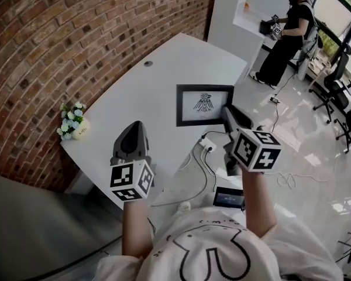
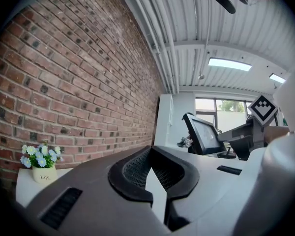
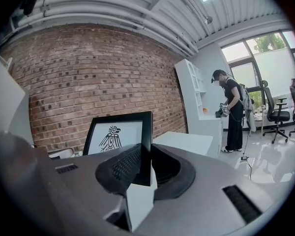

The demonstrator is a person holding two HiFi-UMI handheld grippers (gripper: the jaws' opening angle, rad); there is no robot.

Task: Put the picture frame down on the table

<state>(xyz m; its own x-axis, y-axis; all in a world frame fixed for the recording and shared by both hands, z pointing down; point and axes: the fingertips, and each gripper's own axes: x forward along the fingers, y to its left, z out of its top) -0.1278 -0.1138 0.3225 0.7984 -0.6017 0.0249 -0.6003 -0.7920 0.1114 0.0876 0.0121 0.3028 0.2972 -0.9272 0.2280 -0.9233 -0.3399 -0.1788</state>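
Indoors beside a curved red-brick wall (image 1: 52, 45), above a long white worktop (image 1: 158, 81); at its left end, a small pot of white and blue flowers (image 1: 73, 124). Farther off, by a white cabinet, a person in black (image 1: 286, 34); beyond, on a glossy floor, black office chairs (image 1: 333, 86); below the worktop's near edge, a white power strip (image 1: 207, 145) with cables.

Holding a black-rimmed rectangular picture frame with a bird drawing (image 1: 203, 104) upright, print side toward the holder, at the worktop's right edge with 1 lower corner out past it. Pinched on its right rim by the jaws of the right gripper (image 1: 228, 113); in the right gripper view, clamped tight on that black rim. Impossible to tell whether touching the worktop or just above it; probably not resting.

Left gripper (image 1: 136, 126) low over the worktop near its front edge, well apart from the frame; jaws pressed together at the tips, nothing between them.

Step in hand, at a guess: carrying and positioning, set-down not yet done. Next move likely calls for shifting left, further onto the worktop and away from the edge; lowering until supported; only then spreading the right jaws. Otherwise, risk of a slide off the edge.
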